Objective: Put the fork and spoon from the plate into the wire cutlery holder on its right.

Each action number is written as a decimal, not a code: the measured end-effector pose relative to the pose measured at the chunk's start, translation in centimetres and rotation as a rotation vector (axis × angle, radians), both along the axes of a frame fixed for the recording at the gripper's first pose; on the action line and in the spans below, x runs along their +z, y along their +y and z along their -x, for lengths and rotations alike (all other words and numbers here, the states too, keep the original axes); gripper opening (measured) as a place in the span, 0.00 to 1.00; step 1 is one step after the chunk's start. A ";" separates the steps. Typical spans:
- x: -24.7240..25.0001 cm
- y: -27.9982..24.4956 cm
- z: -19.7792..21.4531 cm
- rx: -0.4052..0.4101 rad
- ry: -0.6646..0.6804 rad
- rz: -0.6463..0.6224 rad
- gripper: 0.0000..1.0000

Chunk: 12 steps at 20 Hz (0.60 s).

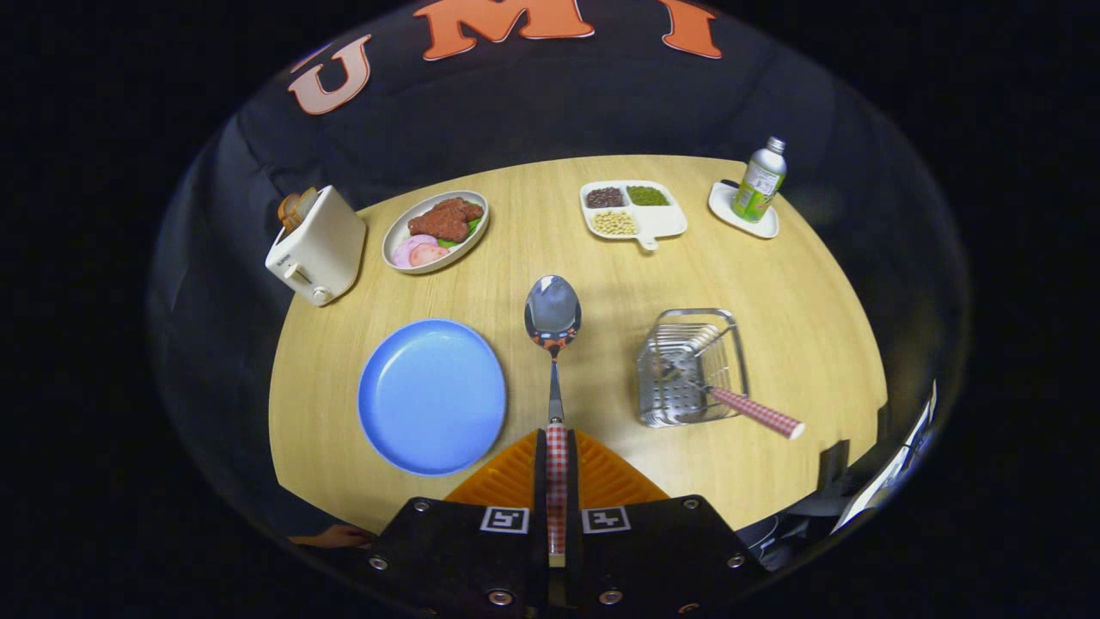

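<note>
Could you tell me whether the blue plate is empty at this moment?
Empty: the blue plate shows bare. The gripper is shut on the spoon, and the fork sits in the wire holder.

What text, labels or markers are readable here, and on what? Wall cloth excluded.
bottle on the white saucer: printed label, too small to read.
toaster: small mark near its top edge, too blurred to read.
gripper: two square black-and-white markers on its body, patterns and no words; fingers closed on the spoon handle.
Blue plate, wire cutlery holder, food dishes: no text.
</note>
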<state>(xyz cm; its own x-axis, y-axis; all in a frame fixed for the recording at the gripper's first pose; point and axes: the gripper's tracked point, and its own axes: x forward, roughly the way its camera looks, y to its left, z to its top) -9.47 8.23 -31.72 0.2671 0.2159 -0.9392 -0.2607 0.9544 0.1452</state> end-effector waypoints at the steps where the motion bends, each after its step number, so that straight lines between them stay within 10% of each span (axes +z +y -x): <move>1: 0.4 -1.2 -0.4 0.002 0.003 0.015 0.08; 12: 0.6 -9.4 -1.1 0.092 0.206 0.133 0.08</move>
